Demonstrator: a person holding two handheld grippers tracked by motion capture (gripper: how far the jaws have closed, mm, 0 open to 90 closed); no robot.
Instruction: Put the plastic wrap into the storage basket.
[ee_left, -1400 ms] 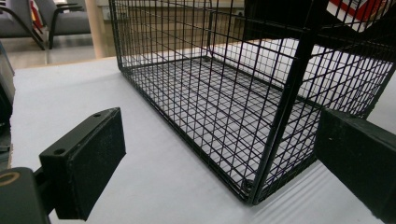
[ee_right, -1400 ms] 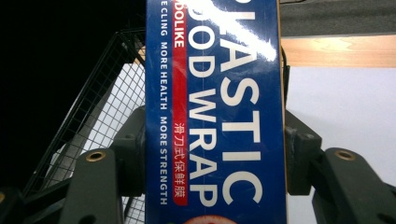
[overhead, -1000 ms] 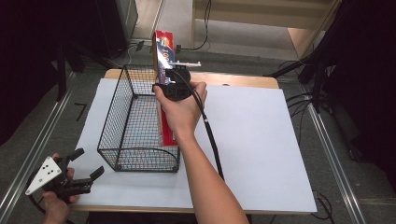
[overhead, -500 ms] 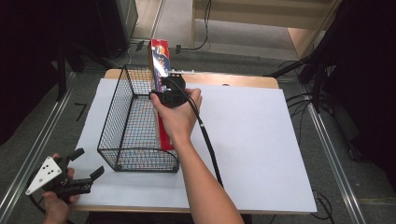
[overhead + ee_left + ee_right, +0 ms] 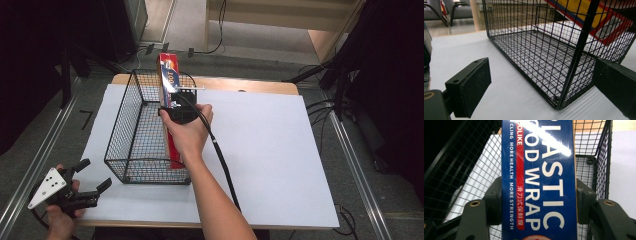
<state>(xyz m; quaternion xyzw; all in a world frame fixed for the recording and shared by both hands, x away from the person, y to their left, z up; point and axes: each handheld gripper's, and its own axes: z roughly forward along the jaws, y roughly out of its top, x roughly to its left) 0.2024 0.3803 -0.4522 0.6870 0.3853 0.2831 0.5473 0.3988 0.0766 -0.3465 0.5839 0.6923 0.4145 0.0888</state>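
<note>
Right gripper (image 5: pixel 537 202) fingers (image 5: pixel 495 200) clamping wrap box (image 5: pixel 539 170)

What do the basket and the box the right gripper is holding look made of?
Basket: thin metal wire, apparently black-coated, in a welded-looking grid with thicker corner rods. Food wrap box: probably glossy printed cardboard, since glare streaks its blue face. The right gripper clamps its flat sides.

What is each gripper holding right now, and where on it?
Right gripper clamps the plastic wrap box across its long sides, mid-length. Left gripper holds nothing.
</note>
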